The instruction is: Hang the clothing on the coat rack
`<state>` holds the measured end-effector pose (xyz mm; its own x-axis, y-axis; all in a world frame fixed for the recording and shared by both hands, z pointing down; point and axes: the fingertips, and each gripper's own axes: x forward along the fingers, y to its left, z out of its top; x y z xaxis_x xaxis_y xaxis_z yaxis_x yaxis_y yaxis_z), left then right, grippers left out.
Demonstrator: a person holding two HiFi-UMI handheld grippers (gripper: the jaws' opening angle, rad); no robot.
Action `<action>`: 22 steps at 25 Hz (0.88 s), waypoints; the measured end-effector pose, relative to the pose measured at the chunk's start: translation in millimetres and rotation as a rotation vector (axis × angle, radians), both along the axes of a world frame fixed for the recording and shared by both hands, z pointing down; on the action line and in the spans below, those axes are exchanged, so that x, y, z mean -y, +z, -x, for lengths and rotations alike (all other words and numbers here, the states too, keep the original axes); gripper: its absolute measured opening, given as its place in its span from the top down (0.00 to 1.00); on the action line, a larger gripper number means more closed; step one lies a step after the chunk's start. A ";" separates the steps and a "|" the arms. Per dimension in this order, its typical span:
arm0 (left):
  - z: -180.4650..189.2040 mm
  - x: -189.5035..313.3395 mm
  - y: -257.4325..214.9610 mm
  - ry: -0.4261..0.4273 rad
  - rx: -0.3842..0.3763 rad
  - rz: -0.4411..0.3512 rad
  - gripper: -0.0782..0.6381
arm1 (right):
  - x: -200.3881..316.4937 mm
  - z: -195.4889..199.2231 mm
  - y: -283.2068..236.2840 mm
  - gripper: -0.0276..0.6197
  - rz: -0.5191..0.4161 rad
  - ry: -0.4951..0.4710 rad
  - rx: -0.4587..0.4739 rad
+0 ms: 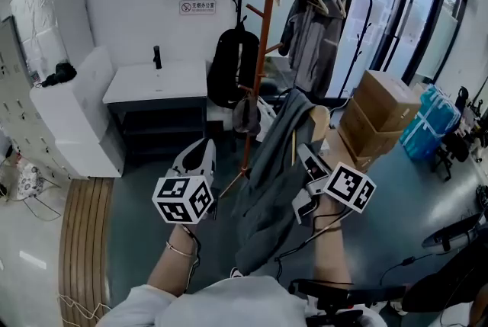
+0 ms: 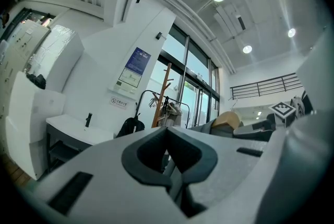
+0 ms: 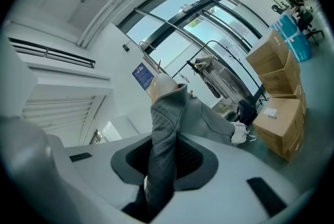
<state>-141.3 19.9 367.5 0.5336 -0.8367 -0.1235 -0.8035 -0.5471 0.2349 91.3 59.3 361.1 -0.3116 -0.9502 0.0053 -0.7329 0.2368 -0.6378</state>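
White cabinet (image 1: 69,112) at far left; just right of it a sink counter (image 1: 145,85) with a black tap (image 1: 157,56).

Left gripper (image 1: 200,154), near-left of centre: jaws closed together, nothing between them in the left gripper view (image 2: 172,176). It is apart from the garment.

Coat rack (image 1: 263,51): orange-brown wooden pole with upward pegs, centre and far. A black backpack (image 1: 229,66) hangs at its left side.

Garment (image 1: 267,188): grey, jacket-like, with a quilted texture on the fold seen in the right gripper view (image 3: 167,113). It is draped over a pale wooden hanger (image 1: 319,120) and falls in long, loose folds. It is held up in the air on the near side of the coat rack, just right of the pole and between the two grippers. Whether it touches the rack cannot be told.

Right gripper (image 1: 301,158): clenched on a fold of the garment below the hanger; grey cloth fills the space between the pads (image 3: 159,165).

Black rail (image 1: 358,13) far right, carrying more grey clothing (image 1: 313,36). Cardboard boxes (image 1: 381,104) are stacked on the floor further right.
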 end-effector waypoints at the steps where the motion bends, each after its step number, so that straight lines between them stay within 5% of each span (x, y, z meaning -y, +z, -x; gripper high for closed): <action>1: -4.6 7.8 -2.0 -0.001 0.001 0.000 0.88 | 7.7 -3.3 -3.0 0.81 -0.002 -0.005 0.001; 22: -84.0 128.4 -0.2 -0.024 0.020 0.017 0.88 | 132.4 -76.2 8.8 0.81 0.011 -0.102 0.000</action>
<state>-57.3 -108.5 367.3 0.5157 -0.8510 -0.0990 -0.8207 -0.5239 0.2281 167.4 -73.1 369.8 -0.4067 -0.9134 0.0151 -0.7053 0.3035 -0.6407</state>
